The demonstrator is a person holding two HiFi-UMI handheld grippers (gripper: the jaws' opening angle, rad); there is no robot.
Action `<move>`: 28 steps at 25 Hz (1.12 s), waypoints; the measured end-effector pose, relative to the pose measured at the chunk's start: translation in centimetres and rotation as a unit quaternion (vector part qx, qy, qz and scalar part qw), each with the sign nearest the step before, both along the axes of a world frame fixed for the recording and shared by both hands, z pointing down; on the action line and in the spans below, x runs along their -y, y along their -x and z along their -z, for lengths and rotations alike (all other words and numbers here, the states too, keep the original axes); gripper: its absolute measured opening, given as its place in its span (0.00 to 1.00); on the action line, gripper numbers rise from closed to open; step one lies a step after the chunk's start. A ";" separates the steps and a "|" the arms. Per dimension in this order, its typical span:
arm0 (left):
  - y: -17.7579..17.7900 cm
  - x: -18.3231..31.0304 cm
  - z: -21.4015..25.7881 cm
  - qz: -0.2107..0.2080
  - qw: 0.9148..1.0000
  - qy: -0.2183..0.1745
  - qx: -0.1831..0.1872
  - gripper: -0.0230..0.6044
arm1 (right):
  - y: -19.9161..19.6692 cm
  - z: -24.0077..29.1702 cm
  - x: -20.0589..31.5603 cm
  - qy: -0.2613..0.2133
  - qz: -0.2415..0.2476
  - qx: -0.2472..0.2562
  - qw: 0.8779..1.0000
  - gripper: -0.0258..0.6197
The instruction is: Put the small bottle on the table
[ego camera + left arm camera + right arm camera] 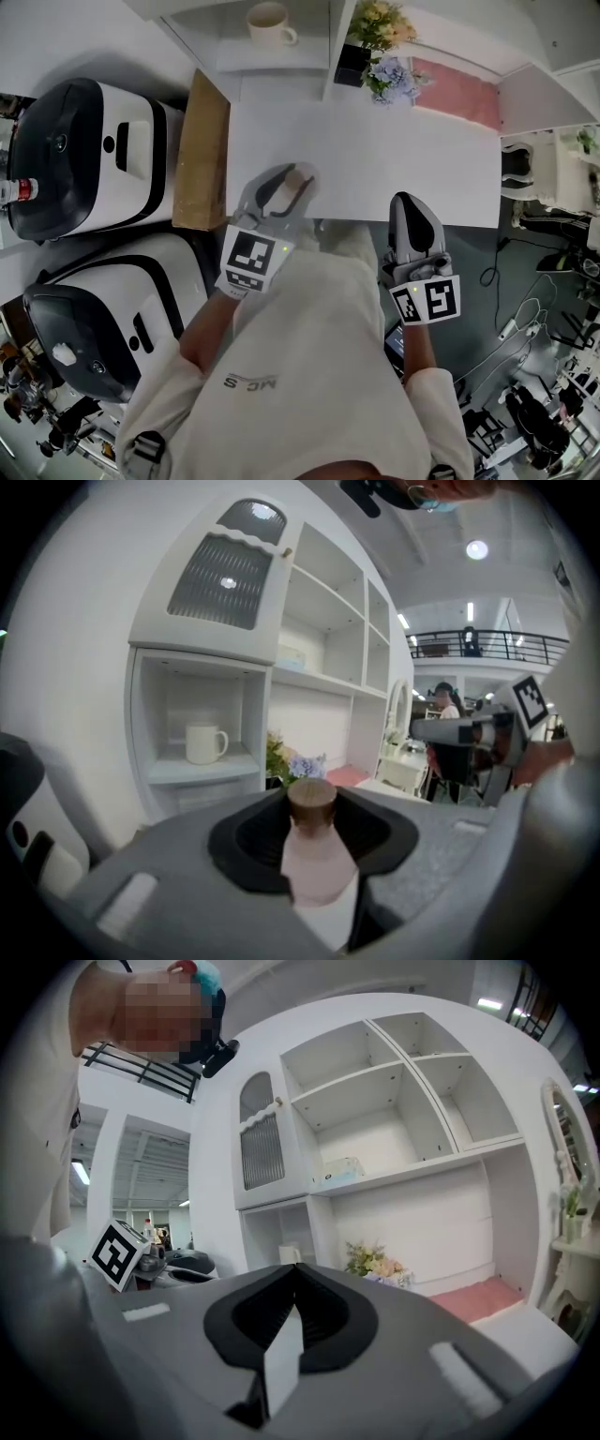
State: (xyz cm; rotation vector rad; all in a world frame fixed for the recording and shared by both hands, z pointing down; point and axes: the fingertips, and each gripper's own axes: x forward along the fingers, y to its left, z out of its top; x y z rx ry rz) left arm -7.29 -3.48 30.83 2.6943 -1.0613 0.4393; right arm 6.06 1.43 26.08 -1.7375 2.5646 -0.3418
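My left gripper (281,190) is shut on a small pale pink bottle (318,857) with a brown cap (311,799), gripped round its body and held upright. In the head view the bottle (299,180) shows between the jaws, just above the near left edge of the white table (375,159). In the left gripper view the gripper (314,808) faces the white shelf unit. My right gripper (413,221) hangs off the table's near edge, to the right. Seen from its own view, the right gripper (292,1274) is shut with nothing between its pads.
A cream mug (269,22) stands in a shelf niche behind the table. A flower pot (378,45) and a pink cloth (457,90) sit at the table's back. A brown board (202,150) and two white-and-black machines (94,155) (103,309) flank the left side.
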 end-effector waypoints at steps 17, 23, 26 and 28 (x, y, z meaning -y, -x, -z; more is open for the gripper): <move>-4.8 5.6 -5.8 0.011 0.999 0.010 0.044 0.26 | -2.5 -3.5 4.4 0.015 0.015 -0.010 1.000 0.04; -5.6 8.1 -7.8 0.033 0.999 0.010 0.042 0.26 | -3.1 -5.5 6.1 0.027 0.022 -0.007 0.999 0.04; -6.1 9.3 -8.9 0.039 0.998 0.009 0.047 0.26 | -3.2 -6.4 6.8 0.031 0.031 -0.008 0.999 0.04; -6.4 10.1 -9.9 0.045 0.998 0.010 0.052 0.26 | -3.3 -7.1 7.3 0.036 0.036 -0.007 0.999 0.04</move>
